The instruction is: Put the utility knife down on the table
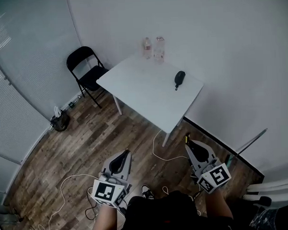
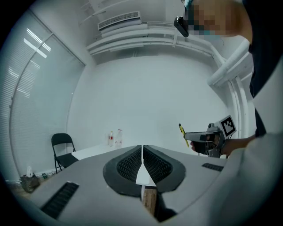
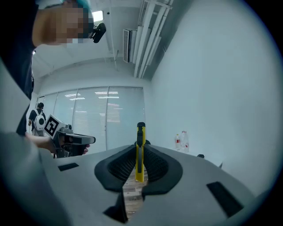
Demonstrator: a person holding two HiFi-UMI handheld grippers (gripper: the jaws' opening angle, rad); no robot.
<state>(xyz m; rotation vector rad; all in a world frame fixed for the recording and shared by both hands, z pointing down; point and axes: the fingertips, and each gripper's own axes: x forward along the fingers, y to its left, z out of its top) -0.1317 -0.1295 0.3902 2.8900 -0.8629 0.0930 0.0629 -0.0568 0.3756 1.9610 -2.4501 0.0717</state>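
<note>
At the far left a black folding chair (image 1: 85, 67) stands on the wood floor (image 1: 88, 142) by the glass wall, close to the near-left corner of the white table (image 1: 148, 95). The left gripper (image 2: 142, 148) is held low over the floor, its jaws pressed together with nothing between them. Farther on, two clear bottles (image 1: 153, 48) stand side by side at the table's far corner, and a small black object (image 1: 179, 78) lies near its right edge. To the right, the right gripper (image 3: 139, 155) pinches the yellow utility knife (image 3: 140, 137) between its ribbed pads. The knife stands upright and its black-tipped end rises above the jaw tips. Knife and gripper hang in the air on the near side of the table, well apart from the tabletop.
</note>
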